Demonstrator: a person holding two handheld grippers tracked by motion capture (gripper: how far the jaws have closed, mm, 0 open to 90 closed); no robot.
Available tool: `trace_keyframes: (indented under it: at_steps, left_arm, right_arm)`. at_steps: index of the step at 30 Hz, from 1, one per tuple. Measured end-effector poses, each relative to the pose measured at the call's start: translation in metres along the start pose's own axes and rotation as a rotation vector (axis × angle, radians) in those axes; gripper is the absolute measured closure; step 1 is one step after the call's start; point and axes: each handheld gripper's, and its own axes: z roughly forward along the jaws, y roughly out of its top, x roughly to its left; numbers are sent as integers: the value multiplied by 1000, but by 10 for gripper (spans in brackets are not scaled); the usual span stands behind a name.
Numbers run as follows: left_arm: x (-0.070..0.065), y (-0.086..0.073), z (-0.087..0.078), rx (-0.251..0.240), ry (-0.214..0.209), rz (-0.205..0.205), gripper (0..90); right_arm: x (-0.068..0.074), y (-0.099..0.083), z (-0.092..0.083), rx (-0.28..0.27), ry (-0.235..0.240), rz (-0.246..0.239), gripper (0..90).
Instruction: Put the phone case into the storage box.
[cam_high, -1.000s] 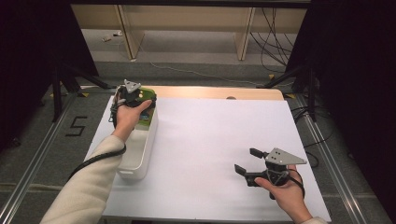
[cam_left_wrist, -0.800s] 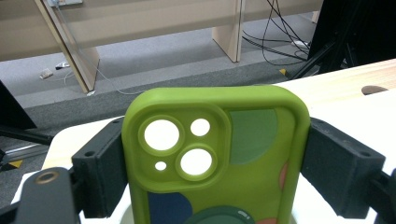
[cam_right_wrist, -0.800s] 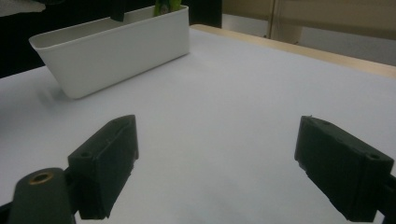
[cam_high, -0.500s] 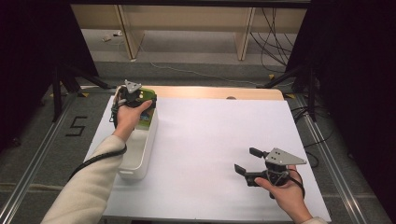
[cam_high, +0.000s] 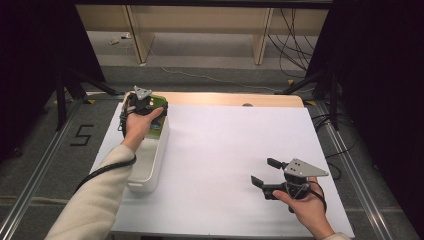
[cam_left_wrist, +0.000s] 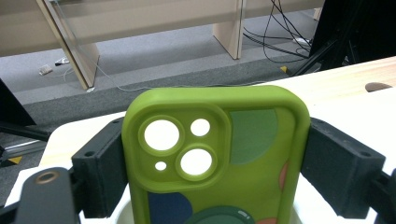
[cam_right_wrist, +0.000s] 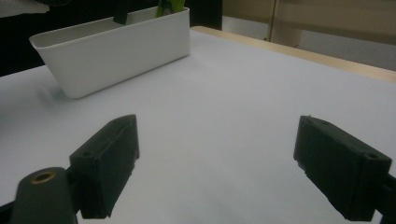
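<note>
We are holding a green phone case (cam_left_wrist: 217, 158) in the left gripper (cam_high: 144, 104), at the far left of the counter (cam_high: 225, 150), over the far end of the white bin (cam_high: 150, 160). In the left gripper view both jaws are pressing on the case's long edges, so the gripper is clamping it across its width. The case's long axis is running along the jaws, its camera-cutout end pointing away from the hand toward the far edge of the counter, and its patterned back is facing the camera.

The near end of the case is being cut off by the bottom of that view, and in the high view the hand and gripper are covering most of it, so we cannot tell whether it is touching the bin.

We are keeping the right gripper (cam_high: 265, 172) at the near right of the counter, well apart from the bin, jaws wide with nothing between them.

Compared with a second ago, both hands and the case are sitting where they were.
</note>
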Motion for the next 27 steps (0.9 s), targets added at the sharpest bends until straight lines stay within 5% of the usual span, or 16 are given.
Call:
trace_keyframes:
  at_steps: [27]
  left_arm:
    - [0, -6, 5, 22, -2, -7, 157]
  right_arm:
    - [0, 0, 1, 4, 3, 1, 153]
